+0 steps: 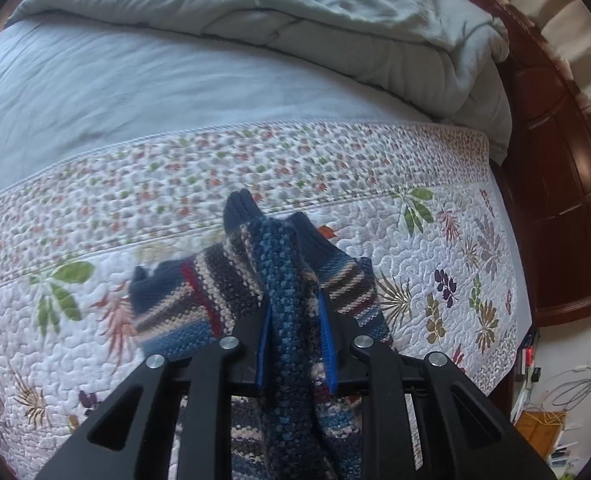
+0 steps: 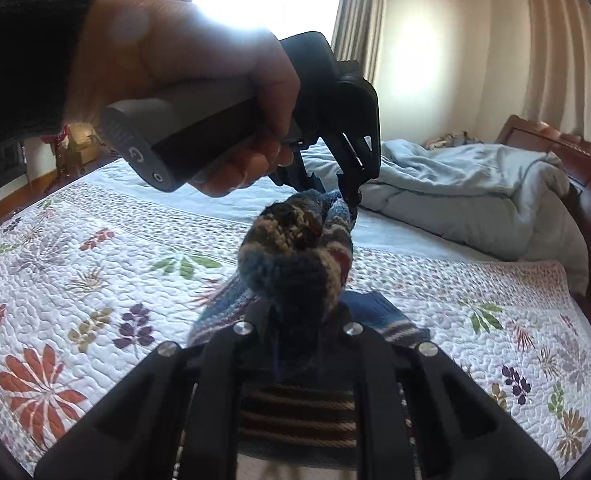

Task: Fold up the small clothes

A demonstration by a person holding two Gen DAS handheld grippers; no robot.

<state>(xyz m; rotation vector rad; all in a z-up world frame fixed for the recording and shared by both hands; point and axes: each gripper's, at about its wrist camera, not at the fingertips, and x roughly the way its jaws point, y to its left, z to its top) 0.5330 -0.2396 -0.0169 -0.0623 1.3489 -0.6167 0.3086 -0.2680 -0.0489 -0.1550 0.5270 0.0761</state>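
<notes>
Nearest the lens in the left wrist view, the left gripper point(image 1: 297, 344) has its two blue-lined black fingers point(image 1: 264, 344) clenched on a bunched fold of the striped blue, cream and brown knitted garment point(image 1: 231, 292), which hangs lifted over the white floral quilted bedspread point(image 1: 435, 264). Its dark navy ribbed cuffs point(image 1: 239, 208) stick up at frame centre.

From the right wrist view, the right gripper point(image 2: 297, 320) at the bottom is likewise clamped on the same knit, a thick wad of it bulging just past the tips. Beyond that, at upper left, one hand point(image 2: 191, 68) in a dark ribbed sleeve point(image 2: 23, 48) wraps the grey handle of the left gripper, which tilts steeply down, its tips in the wool.

Count: two grippers, one knitted garment that I can make out, one hand. Farther back lie one rumpled pale blue duvet point(image 2: 475, 184) and one dark wooden headboard point(image 2: 575, 148).
</notes>
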